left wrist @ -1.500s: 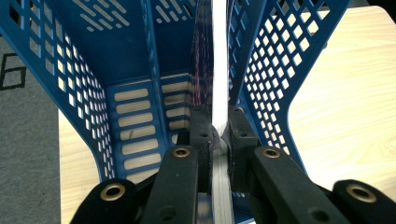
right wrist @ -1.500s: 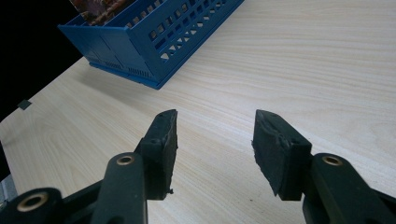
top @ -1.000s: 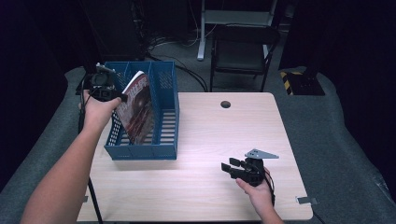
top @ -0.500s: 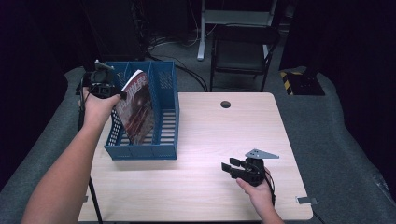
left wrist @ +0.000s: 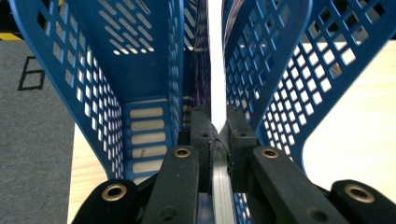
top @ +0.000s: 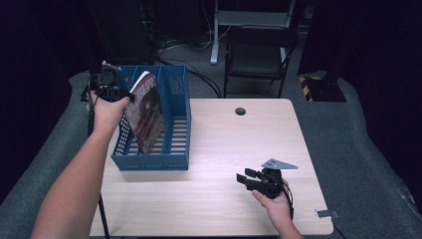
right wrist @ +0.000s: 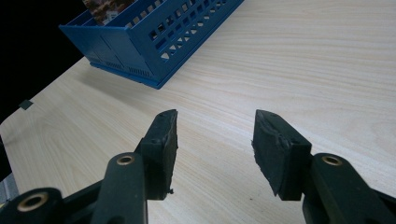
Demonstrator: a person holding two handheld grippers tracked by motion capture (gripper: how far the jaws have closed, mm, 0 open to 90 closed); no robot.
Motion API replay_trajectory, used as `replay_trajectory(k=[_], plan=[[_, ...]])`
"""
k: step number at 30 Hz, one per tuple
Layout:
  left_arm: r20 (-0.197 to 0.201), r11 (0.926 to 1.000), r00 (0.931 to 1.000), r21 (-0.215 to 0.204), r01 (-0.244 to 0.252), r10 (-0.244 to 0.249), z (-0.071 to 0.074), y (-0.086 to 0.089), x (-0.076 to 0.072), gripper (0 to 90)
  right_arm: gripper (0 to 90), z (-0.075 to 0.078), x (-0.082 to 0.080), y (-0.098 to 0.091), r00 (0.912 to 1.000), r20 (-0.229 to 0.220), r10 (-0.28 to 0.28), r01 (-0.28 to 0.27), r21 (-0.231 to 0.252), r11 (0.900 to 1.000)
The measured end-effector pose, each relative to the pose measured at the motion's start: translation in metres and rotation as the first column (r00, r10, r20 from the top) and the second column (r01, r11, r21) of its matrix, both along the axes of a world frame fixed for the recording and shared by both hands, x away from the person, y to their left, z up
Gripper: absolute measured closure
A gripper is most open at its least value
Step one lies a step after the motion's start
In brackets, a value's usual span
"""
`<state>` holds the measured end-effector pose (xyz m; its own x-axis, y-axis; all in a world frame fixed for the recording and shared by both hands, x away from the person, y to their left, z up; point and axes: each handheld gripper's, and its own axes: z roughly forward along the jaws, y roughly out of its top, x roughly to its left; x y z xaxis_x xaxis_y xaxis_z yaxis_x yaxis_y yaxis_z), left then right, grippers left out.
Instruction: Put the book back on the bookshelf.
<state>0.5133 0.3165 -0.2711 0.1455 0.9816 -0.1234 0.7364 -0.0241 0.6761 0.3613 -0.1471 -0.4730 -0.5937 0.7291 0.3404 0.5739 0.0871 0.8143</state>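
Left tongs [top: 130, 94] clamping book [top: 145, 112], forearm outstretched

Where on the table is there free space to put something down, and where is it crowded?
The table is bare between the blue file rack and its right edge, from the round hole toward the right gripper, and along the near edge. It is crowded at the rack, where the left gripper holds a magazine in a slot.
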Motion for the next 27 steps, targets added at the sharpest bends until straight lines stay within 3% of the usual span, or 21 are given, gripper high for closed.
replay_trajectory(k=[10, 27], plan=[[0.029, 0.9980, 0.9978, -0.021, -0.060, 0.060, -0.005, -0.001, 0.007, 84.3, 49.8, 0.001, 0.000, -0.001, 1.0000, 0.005, 0.003, -0.003, 0.005, 1.0000], [0.074, 0.9942, 0.9915, -0.016, -0.106, 0.107, -0.006, -0.004, 0.012, 84.4, 49.8, 0.001, 0.000, -0.003, 1.0000, 0.006, -0.001, 0.001, 0.007, 1.0000]])
